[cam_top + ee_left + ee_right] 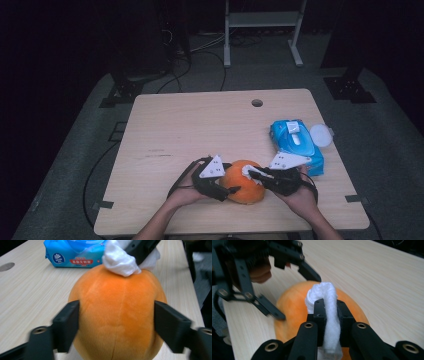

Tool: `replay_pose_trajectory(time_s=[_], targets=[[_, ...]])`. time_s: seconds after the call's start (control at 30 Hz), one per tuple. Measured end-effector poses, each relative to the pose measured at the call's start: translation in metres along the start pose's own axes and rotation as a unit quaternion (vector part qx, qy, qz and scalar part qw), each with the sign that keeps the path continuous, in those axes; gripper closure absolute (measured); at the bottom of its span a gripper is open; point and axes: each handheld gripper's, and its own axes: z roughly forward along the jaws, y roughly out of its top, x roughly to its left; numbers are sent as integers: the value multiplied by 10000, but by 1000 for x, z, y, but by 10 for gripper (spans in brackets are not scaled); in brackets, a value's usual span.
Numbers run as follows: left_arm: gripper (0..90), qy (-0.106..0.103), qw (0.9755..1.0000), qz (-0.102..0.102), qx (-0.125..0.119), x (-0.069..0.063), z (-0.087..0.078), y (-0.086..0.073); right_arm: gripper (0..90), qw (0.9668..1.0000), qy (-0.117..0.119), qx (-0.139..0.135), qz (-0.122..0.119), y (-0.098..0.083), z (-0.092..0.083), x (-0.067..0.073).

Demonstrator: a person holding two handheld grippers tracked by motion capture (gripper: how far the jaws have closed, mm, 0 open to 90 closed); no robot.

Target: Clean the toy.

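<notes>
Right gripper (329, 312) pinches a white wipe (325, 296) tightly, pressing it on top of the orange plush ball (243, 188) at the near table (200, 125) edge. Left gripper (116, 322) straddles the ball, its jaws at both sides. Blue wipes pack (296, 145) lies far right.

We can read the brand "Vinda" in a round white-on-blue logo on the blue wet-wipe pack (75, 253), beside a red band of Chinese characters too blurred to make out.
</notes>
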Motion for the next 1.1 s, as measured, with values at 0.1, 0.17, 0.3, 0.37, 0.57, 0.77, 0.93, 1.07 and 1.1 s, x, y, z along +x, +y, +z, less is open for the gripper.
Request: replay_pose_trajectory(time_s=[0.1, 0.17, 0.3, 0.37, 0.57, 0.77, 0.93, 1.07, 1.1], targets=[[92, -165, 9983, -561, 57, 10, 4, -6, 803, 10000, -13, 16, 70, -3, -2, -5], [101, -363, 9959, -823, 139, 14, 8, -10, 803, 10000, -7, 26, 40, -2, -1, -5], [284, -74, 9990, -447, 42, 7, 4, -5, 803, 9999, -108, -22, -110, 3, 2, 5], [315, 243, 9997, -22, -4, -1, -1, 5, 804, 9995, -151, -141, -224, 8, 0, 10], [292, 290, 9992, 240, -110, -4, -11, 12, 803, 9994, -101, -234, -244, 12, -10, 7], [240, 194, 9994, -182, -239, 3, -6, 2, 803, 9999, -156, 28, -43, -1, -2, -5], [255, 351, 9992, 163, -124, -10, -1, 12, 803, 9992, -165, -184, -324, 9, -8, 12], [242, 334, 9990, 267, -112, -11, -2, 12, 804, 9985, -130, -123, -520, 13, -6, 17], [216, 327, 9992, 194, -139, -8, -3, 11, 804, 9987, -112, -107, -493, 12, -6, 14]])
